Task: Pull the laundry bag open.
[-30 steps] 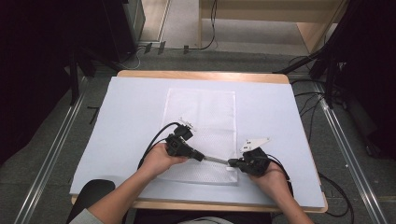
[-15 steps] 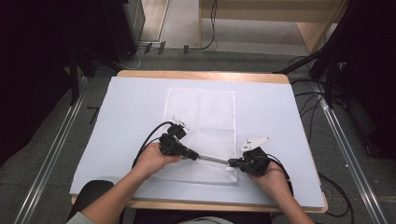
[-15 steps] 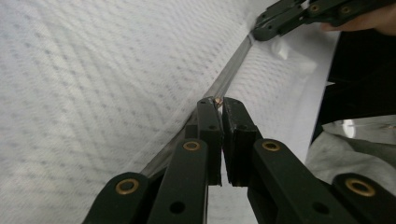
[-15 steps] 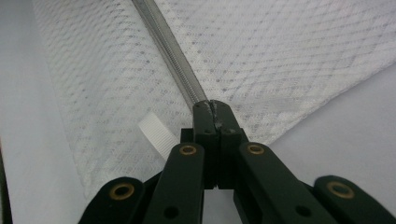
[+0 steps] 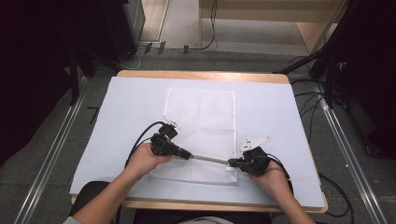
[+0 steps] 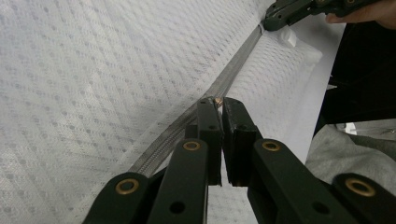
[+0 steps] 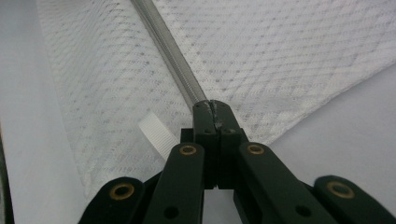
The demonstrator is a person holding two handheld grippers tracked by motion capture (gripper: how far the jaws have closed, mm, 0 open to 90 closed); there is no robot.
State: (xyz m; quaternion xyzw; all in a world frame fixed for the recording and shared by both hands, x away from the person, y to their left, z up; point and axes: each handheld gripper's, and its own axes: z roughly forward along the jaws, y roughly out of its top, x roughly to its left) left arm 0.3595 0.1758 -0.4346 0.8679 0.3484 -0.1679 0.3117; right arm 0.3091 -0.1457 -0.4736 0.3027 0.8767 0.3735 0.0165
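Observation:
A white mesh bag [image 5: 201, 116] lies flat on the white table cover [image 5: 271, 116], its grey zipper [image 5: 208, 159] running along the near edge. My left gripper [image 5: 189, 155] is shut on the small brass zipper pull [image 6: 217, 100], jaws nearly together around it. My right gripper [image 5: 230, 162] is shut on the zipper's end at the bag's near right corner; in the right gripper view the jaws [image 7: 212, 105] pinch the zipper tape [image 7: 168, 51]. The right gripper [image 6: 289, 9] also shows far off in the left gripper view.
A white woven tab [image 7: 156, 135] sticks out of the bag's corner beside my right jaws. The wooden table edge [image 5: 201, 74] borders the cover at the back. Cables trail from both grippers. Dark equipment stands on the floor around the table.
My left gripper has slid leftward along the zipper with the pull, away from the right gripper, so a longer stretch of grey zipper shows between them. The right hand stayed put.

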